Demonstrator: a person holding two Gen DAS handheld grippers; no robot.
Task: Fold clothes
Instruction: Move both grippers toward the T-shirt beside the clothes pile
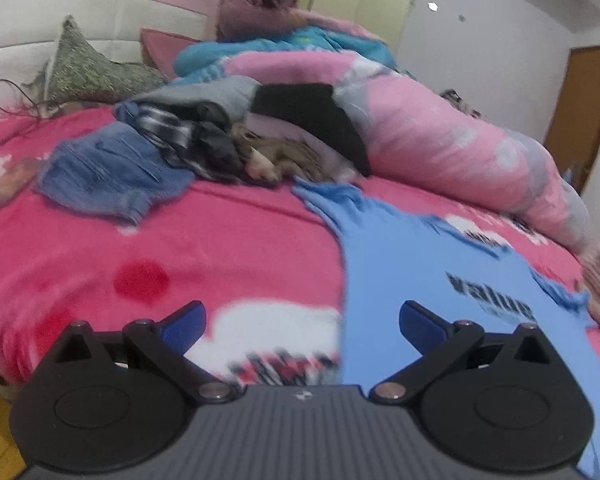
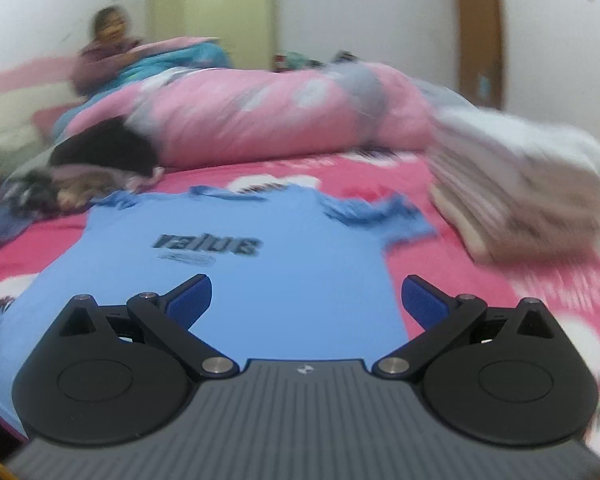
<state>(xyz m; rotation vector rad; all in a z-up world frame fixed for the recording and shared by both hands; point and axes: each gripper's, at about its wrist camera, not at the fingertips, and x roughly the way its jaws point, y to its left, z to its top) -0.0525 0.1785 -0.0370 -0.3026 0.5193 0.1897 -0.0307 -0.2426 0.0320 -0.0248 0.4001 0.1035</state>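
Note:
A light blue T-shirt with dark lettering lies spread flat on the pink bedspread, collar away from me. My left gripper hangs open over the shirt's left edge, nothing between its blue pads. Over the shirt's near hem my right gripper also stands open and empty; its right pad is at the shirt's right edge. A heap of unfolded clothes with blue denim lies beyond the shirt on the left.
A rolled pink quilt crosses the bed behind the shirt. A stack of folded laundry sits at the right. A person sits at the headboard end. A cushion and a cable lie at far left.

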